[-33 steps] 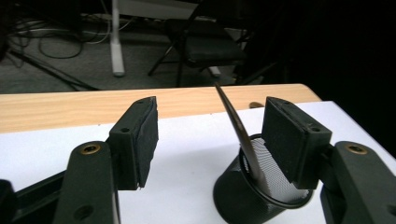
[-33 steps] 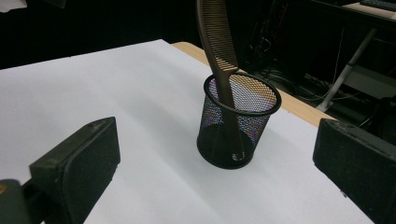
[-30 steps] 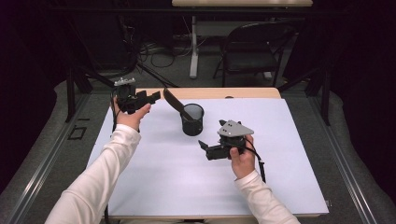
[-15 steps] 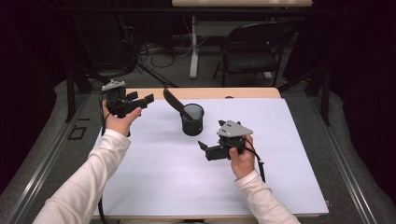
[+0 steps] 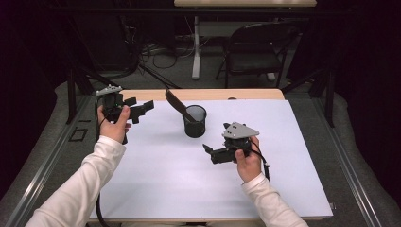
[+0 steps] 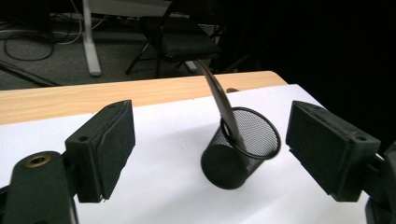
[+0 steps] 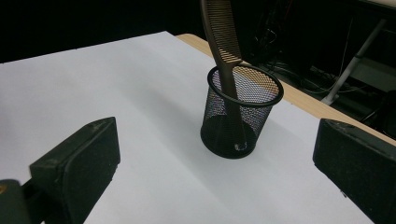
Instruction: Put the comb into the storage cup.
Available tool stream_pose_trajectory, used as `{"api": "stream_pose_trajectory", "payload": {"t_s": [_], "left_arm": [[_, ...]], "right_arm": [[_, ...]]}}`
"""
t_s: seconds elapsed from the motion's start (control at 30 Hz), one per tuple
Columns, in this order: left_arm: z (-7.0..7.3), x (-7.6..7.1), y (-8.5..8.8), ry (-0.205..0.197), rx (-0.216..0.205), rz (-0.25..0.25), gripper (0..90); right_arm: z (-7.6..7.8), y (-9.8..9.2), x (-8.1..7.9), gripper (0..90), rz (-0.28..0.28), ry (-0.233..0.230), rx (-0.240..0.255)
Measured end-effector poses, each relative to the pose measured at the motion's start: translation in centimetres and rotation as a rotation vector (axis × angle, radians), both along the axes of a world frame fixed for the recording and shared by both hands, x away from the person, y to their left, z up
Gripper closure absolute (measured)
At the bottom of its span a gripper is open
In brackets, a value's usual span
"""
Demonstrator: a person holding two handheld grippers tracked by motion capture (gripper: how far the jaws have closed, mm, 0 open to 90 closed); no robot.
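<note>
Black mesh cup (image 5: 195,121) upright on the white sheet (image 5: 198,189) of the surface (image 5: 222,94), toward the far side and a little left of the middle. Brown comb (image 5: 176,103) standing in the cup, handle end down against the inside wall, toothed end leaning out over the rim toward the far left; teeth plainly seen in the right tool view (image 7: 223,32), where the cup (image 7: 240,112) sits between and beyond the two black jaws. Left tool (image 5: 137,110) held above the far left part of the surface, near the sheet's left edge, pointing right toward the cup and well apart from it; jaws wide apart and just been opening, with nothing gripped. In the left tool view, cup (image 6: 240,147) and comb (image 6: 222,100) seen past the gap between the pads, farther off, touching neither. Right tool (image 5: 210,152) held low over the sheet, just near and right of the cup, pointing left; jaws spread wide, nothing pressed between the pads. Grey three-cornered plate (image 5: 239,129) on top of the right tool. Black chair (image 5: 255,52) on the floor beyond the far edge, and a tangle of cables (image 5: 151,49) to its left.
</note>
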State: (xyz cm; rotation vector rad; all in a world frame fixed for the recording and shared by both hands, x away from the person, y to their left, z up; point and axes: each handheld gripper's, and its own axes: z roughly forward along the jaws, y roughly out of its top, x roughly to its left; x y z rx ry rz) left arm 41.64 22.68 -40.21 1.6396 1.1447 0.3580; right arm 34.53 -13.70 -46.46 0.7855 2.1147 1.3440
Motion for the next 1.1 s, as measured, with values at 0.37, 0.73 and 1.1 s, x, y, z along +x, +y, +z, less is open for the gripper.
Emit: {"api": "stream_pose_trajectory", "payload": {"t_s": [0.37,0.73,1.1], "left_arm": [[0.2,-2.0,-0.5,-0.040,0.007,-0.076,9.6],[-0.9,-3.3,-1.0,-0.025,-0.009,-0.155,2.3],[-2.2,-4.9,-1.5,-0.044,0.075,-0.250,0.9]], "right_arm": [[0.5,-0.8,-0.9,0.4,0.023,0.036,0.016],[0.7,-1.4,-1.4,0.4,0.031,0.065,0.032],[0.6,-2.3,-2.1,0.4,0.020,0.075,0.018]]}}
